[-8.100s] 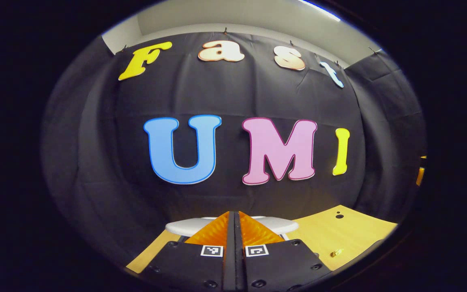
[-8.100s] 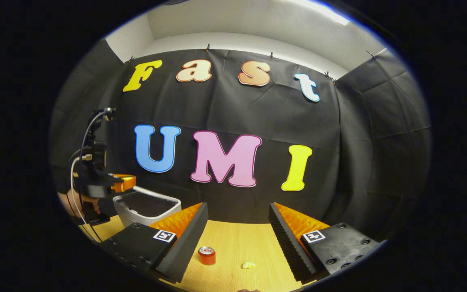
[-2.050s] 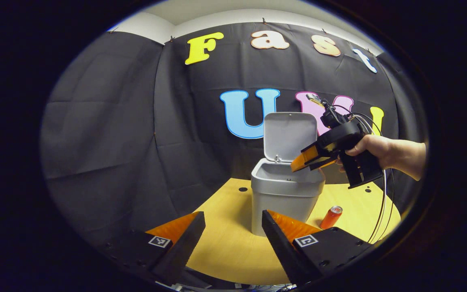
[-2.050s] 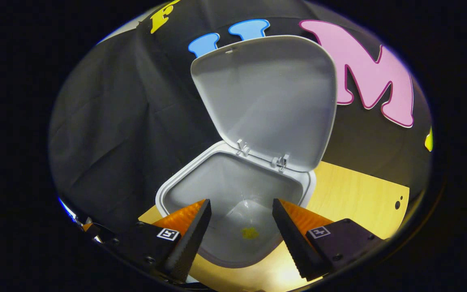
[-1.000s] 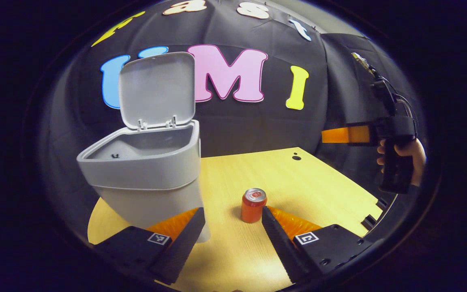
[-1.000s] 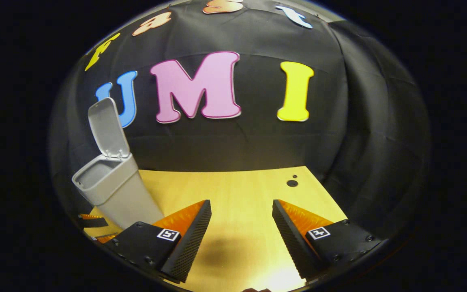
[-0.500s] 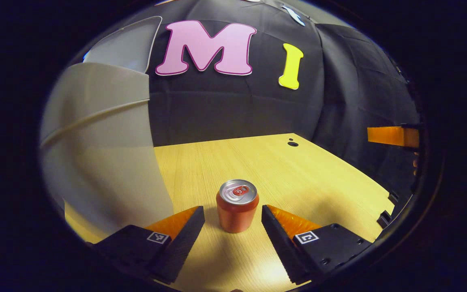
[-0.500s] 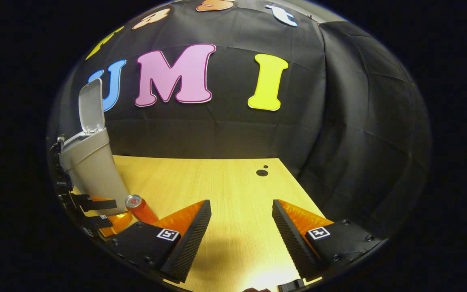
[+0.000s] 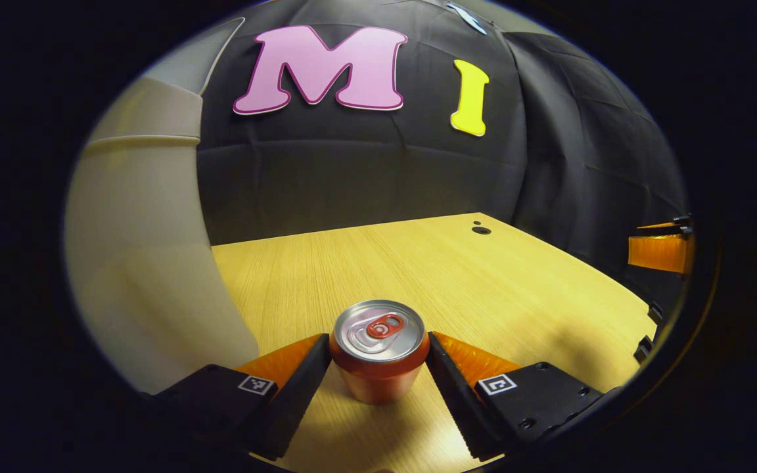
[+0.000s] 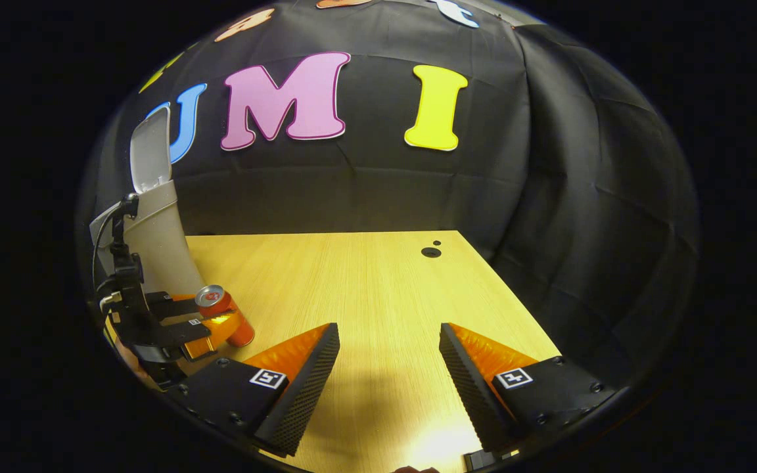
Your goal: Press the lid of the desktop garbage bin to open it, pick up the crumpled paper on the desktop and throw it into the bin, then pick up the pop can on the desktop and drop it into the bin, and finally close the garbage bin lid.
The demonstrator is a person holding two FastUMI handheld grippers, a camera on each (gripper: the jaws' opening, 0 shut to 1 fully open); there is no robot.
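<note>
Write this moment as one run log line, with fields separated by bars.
step: grasp pop can | left hand-held gripper: open, fingers either side of can | right hand-held gripper: open, over table | bin lid: up

The pop can [image 9: 379, 351] is seen standing upright on the wooden desktop [image 9: 457, 276], set between the two fingers of the left gripper [image 9: 378, 368], whose jaws lie at or just beside its sides. The grey garbage bin [image 9: 142, 263] is shown close at the left, and part of the right gripper [image 9: 661, 253] is seen at the far right edge.
</note>
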